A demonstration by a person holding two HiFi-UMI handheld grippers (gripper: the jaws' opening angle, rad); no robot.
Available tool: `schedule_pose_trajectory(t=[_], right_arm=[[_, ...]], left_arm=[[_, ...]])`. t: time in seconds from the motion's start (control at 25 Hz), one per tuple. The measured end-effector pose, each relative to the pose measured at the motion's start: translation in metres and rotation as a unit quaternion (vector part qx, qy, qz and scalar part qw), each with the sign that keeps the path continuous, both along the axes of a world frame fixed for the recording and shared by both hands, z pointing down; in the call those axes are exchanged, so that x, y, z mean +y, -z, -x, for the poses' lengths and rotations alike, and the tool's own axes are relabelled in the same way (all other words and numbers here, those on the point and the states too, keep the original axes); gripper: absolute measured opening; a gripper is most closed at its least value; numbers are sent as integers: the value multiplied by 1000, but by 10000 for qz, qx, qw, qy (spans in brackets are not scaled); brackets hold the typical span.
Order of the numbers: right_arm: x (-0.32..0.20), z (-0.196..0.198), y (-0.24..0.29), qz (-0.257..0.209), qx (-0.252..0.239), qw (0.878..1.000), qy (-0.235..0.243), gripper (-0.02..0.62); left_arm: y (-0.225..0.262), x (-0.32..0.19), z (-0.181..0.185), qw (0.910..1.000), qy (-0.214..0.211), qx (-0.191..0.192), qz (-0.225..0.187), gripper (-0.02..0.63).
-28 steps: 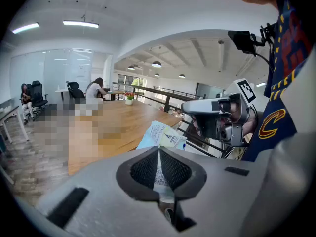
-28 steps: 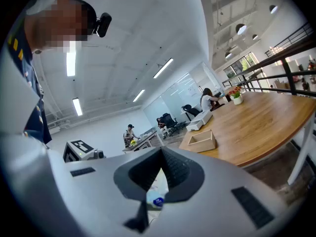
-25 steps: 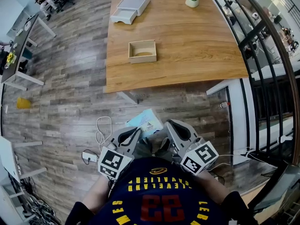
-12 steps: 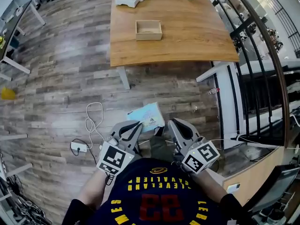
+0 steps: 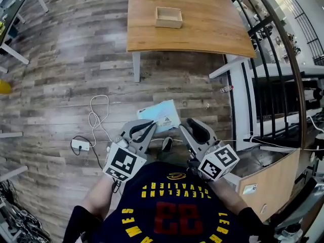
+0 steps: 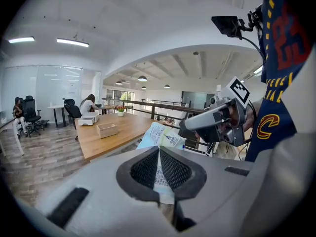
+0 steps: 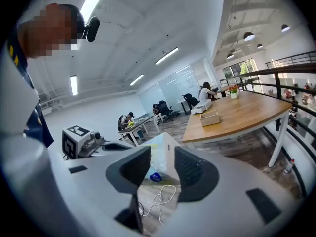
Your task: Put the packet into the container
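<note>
The packet (image 5: 161, 116) hangs over the plank floor (image 5: 66, 75), clamped in the left gripper (image 5: 151, 128). The right gripper (image 5: 183, 128) is opening, the packet's edge loose in its gap. The container (image 5: 168, 17) sits well apart on the wooden counter (image 5: 202, 34), beside a black railing (image 5: 263, 59).

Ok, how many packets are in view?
1: the packet, pinched in the left gripper; jaws of the right gripper are opening around its edge. No others visible.

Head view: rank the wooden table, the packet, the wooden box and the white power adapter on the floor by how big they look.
1. wooden table
2. packet, a bit bigger than the box, but it is nearer the camera, so this is unsure
3. wooden box
4. white power adapter
</note>
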State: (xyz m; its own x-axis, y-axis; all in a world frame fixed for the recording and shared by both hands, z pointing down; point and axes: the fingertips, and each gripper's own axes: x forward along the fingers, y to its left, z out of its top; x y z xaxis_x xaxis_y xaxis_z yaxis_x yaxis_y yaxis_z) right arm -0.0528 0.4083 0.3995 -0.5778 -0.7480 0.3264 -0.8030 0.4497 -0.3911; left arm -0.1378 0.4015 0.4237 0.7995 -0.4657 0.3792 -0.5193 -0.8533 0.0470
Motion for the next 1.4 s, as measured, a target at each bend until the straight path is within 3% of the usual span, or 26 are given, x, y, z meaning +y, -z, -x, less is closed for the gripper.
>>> schedule_pose_trajectory(t=[0.2, 0.4, 0.84, 1.12, 1.4], right_arm=[[3, -6, -1, -151, 172, 9996, 133, 153], [1, -30, 3, -267, -206, 9994, 73, 150], [-6, -110, -9, -252, -660, 9975, 49, 53], [-28, -136, -5, -266, -804, 9964, 65, 38], [-62, -138, 3, -299, -972, 9948, 21, 35]], left_arm=[[10, 8, -14, 9997, -183, -132, -92, 11], [30, 11, -41, 9976, -315, -494, -358, 11], [21, 2, -124, 9922, -213, -1154, -411, 11], [19, -20, -148, 9935, -81, -1097, -285, 12], [28, -56, -150, 9930, -90, -1088, -446, 12]])
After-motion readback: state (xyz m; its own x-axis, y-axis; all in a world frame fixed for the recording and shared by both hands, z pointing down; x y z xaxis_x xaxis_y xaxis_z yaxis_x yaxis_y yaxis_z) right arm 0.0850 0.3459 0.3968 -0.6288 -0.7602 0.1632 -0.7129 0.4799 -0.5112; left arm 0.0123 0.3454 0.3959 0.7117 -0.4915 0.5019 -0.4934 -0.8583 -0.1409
